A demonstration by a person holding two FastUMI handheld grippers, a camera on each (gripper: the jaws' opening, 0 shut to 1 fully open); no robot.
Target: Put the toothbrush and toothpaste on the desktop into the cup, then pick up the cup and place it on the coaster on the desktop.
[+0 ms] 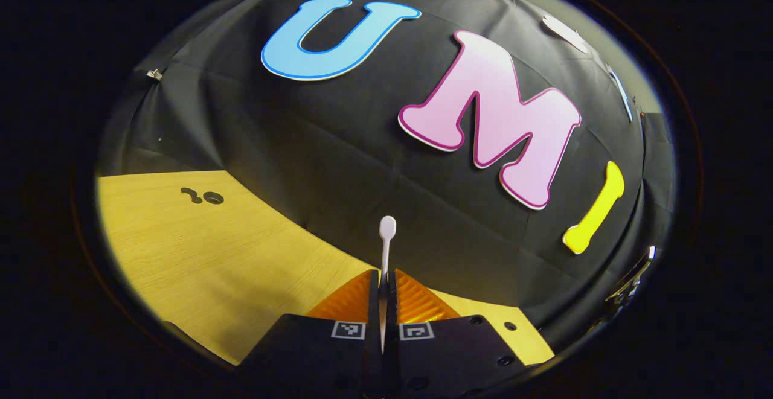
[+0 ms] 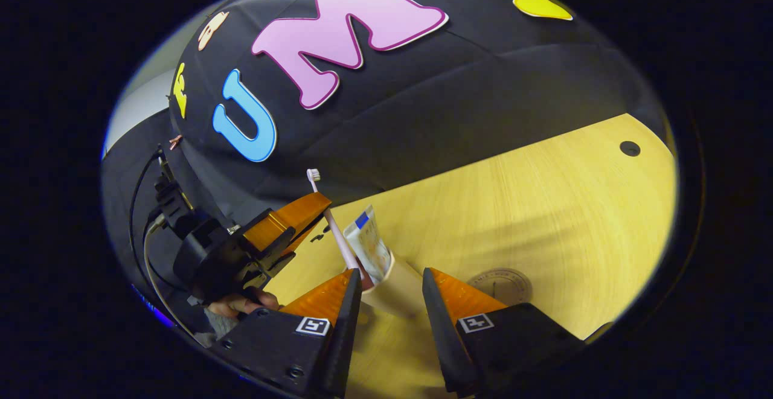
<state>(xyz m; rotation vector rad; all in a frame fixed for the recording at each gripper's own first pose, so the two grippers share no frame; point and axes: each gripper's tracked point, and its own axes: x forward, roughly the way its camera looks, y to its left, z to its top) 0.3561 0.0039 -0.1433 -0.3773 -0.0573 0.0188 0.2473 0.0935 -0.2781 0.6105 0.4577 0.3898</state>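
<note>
Centrally in the left gripper view, the left gripper [image 1: 387, 293] pinches the toothbrush [image 1: 386, 248]; lower centre of the right gripper view, the right gripper [image 2: 391, 293] spreads around the cup [image 2: 398, 290] holding toothpaste [image 2: 369, 245]; the coaster [image 2: 501, 284] lies just right.

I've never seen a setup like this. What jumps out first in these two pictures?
In the left gripper view, the left gripper pinches a white toothbrush that sticks straight up between its fingers. In the right gripper view, a cup sits between the open fingers of the right gripper, with a toothpaste tube poking out of it. A round coaster lies on the wooden desktop just beyond.
</note>
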